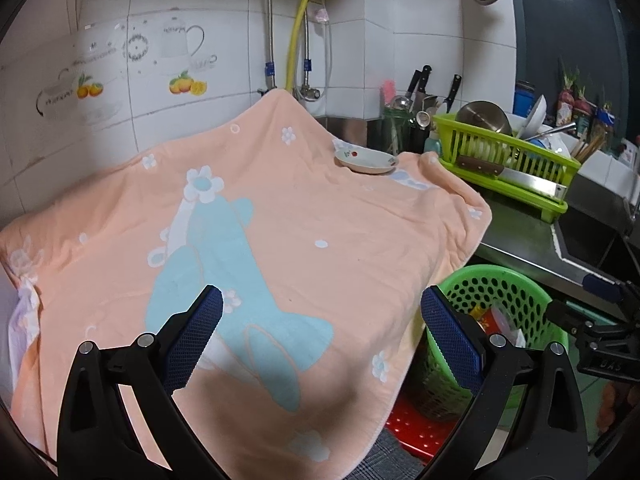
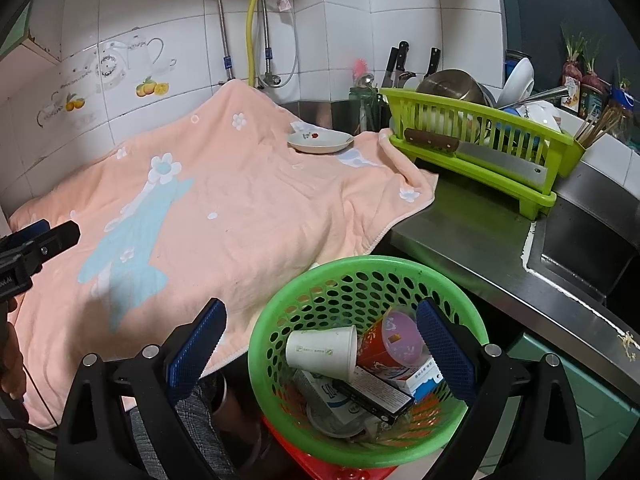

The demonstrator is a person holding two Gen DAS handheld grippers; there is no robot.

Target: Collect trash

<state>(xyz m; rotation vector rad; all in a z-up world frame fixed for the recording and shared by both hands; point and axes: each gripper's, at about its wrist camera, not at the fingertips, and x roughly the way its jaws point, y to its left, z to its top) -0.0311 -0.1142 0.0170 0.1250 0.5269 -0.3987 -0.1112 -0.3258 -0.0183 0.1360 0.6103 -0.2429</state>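
Observation:
A green perforated basket [image 2: 304,280] stands below the counter's front edge, on something red. It holds a white paper cup [image 2: 322,351], a red cup [image 2: 394,338], small cartons and a dark box [image 2: 374,394]. My right gripper [image 2: 322,322] hangs open just above the basket with nothing between its fingers. My left gripper [image 1: 322,308] is open and empty over the peach cloth [image 1: 304,216]; the same basket [image 1: 500,280] shows to its right. The left gripper [image 2: 36,240] also pokes in at the left edge of the right wrist view.
A small plate [image 2: 320,141] rests at the far edge of the peach cloth [image 2: 248,184]. A lime dish rack [image 2: 480,148] with bowls, a pot and a cleaver [image 2: 476,154] stands on the steel counter [image 2: 472,232]. A sink [image 2: 584,252] lies right. Knives stand by the tiled wall.

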